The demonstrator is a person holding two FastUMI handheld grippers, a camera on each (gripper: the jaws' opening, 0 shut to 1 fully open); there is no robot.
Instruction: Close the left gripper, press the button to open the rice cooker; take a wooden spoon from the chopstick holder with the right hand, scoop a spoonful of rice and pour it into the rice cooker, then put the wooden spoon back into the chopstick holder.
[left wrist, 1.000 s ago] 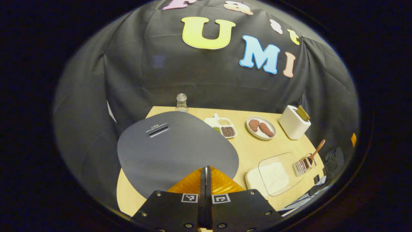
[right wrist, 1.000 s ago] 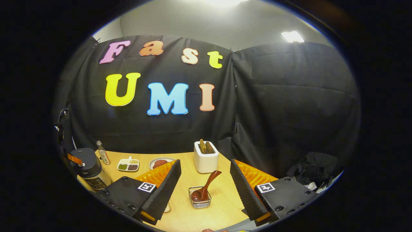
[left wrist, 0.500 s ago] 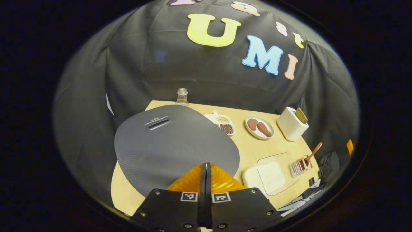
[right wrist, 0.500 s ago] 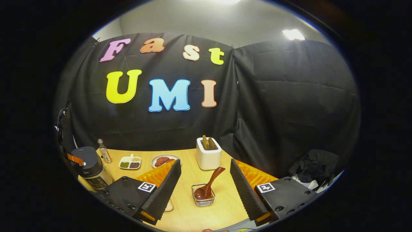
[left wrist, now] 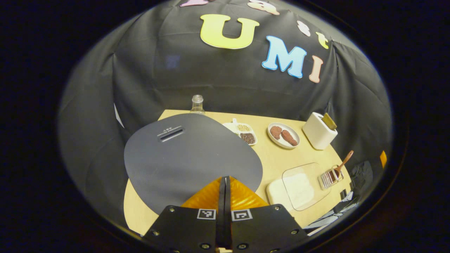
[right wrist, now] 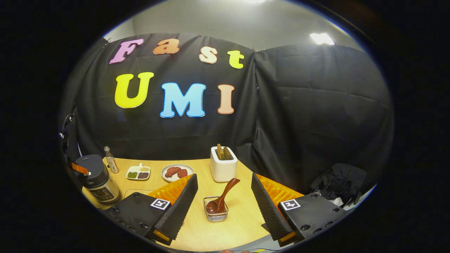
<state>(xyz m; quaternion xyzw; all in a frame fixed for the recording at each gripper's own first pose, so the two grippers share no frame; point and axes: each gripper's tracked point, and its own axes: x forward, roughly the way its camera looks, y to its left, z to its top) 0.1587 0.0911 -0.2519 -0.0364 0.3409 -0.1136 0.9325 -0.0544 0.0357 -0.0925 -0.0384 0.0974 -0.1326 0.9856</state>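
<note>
The rice cooker (left wrist: 190, 154) shows its dark grey lid lying flat and closed. My left gripper (left wrist: 225, 178) is shut, with nothing between its fingers, and its tips are over the lid's near edge. From the right gripper view the cooker (right wrist: 96, 179) stands at the table's far left, with the left gripper (right wrist: 80, 168) at its top. The wooden spoon (right wrist: 222, 196) leans in the wire chopstick holder (right wrist: 215, 214). My right gripper (right wrist: 224, 178) is open, short of the holder, which lies in line between its fingers. A rice box (left wrist: 299, 186) with a clear lid sits beside the holder (left wrist: 329, 177).
On the wooden table (right wrist: 232, 228) stand a white toaster (right wrist: 223, 167), a plate of brown food (right wrist: 177, 172), a divided dish of beans (right wrist: 139, 173) and a small bottle (right wrist: 111, 164). Dark cloth is bundled off the table's right edge (right wrist: 337, 182).
Both views have shifted only slightly. The left gripper stays shut over the cooker lid and the right gripper stays open before the holder. The lid has not risen.
</note>
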